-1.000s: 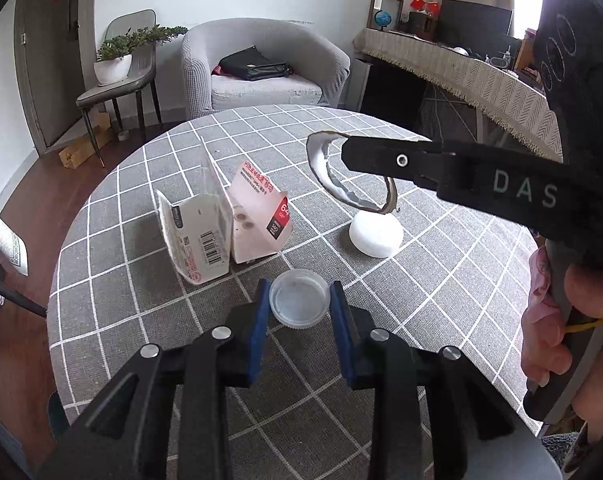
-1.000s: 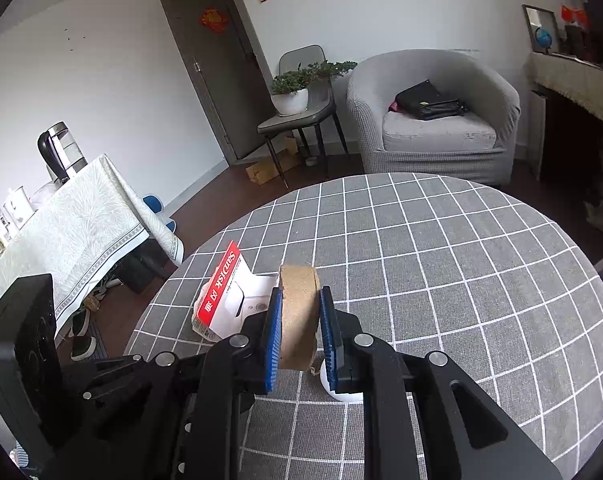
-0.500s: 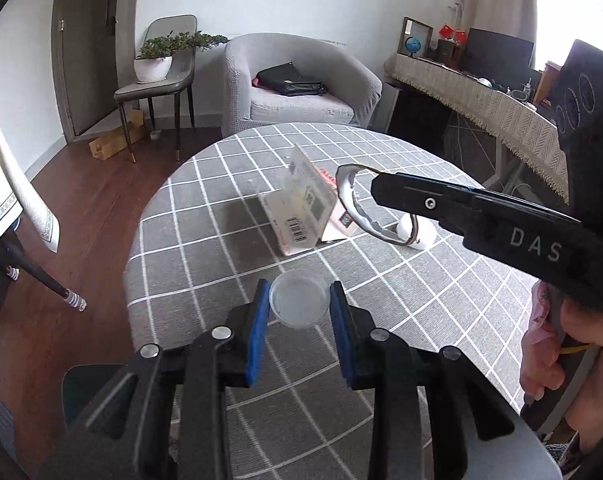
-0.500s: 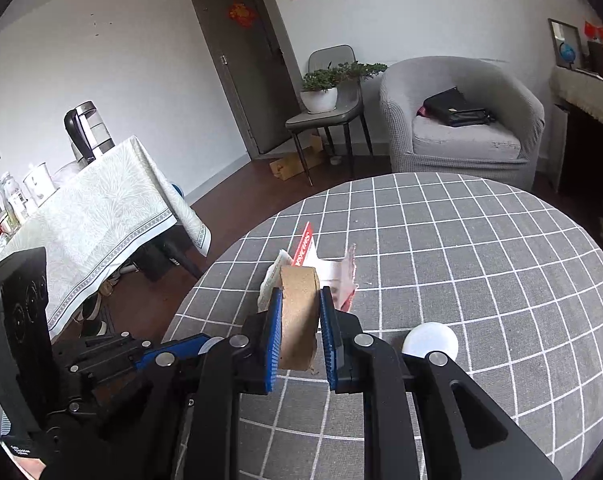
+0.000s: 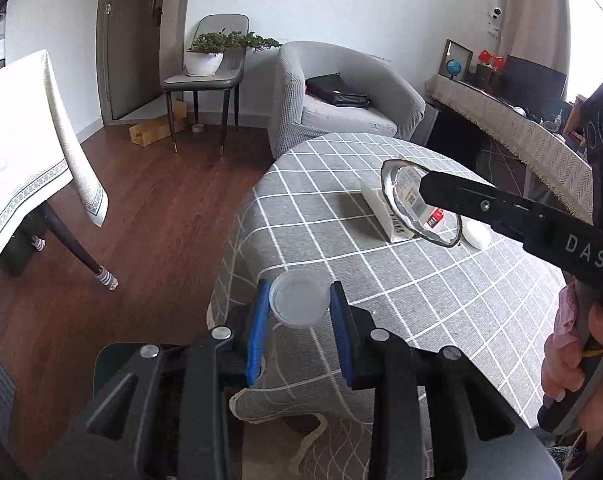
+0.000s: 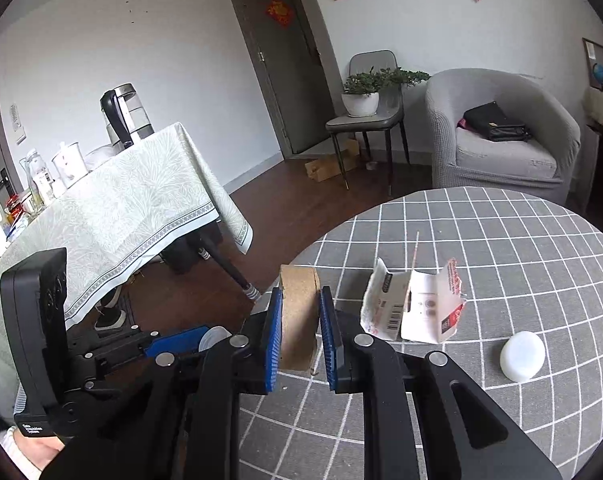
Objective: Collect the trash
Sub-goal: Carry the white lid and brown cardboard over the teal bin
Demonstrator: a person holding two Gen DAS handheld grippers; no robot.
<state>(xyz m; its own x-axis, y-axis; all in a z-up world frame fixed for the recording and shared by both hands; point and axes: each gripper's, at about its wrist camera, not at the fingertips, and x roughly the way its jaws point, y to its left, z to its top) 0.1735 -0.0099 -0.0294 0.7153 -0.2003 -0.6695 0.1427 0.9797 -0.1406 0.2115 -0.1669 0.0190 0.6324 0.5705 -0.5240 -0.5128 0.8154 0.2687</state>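
While my right gripper (image 6: 300,330) pinches the tape core (image 6: 299,316) by its two flat faces, the ring stands on edge between the blue pads (image 6: 272,336), its axis running straight across from pad to pad and its cardboard rim facing me. From my left camera the same core (image 5: 419,204) shows as a tilted hoop, with its open hole turned toward that lens. My left gripper (image 5: 299,320) clamps a clear plastic lid (image 5: 299,300) by its rim; the disc lies nearly flat, its face tipped up toward the camera, poking forward past the fingertips. Both pieces hang over the near edge of the round table (image 6: 501,240) with its grey checked cloth. Just right of my right fingers, a torn white carton (image 6: 413,308) stands opened on the cloth, barcode toward me. Further right and a little nearer lies a white cap (image 6: 521,356), flat on the cloth. Left of both grippers, wooden floor (image 5: 141,240) shows below.
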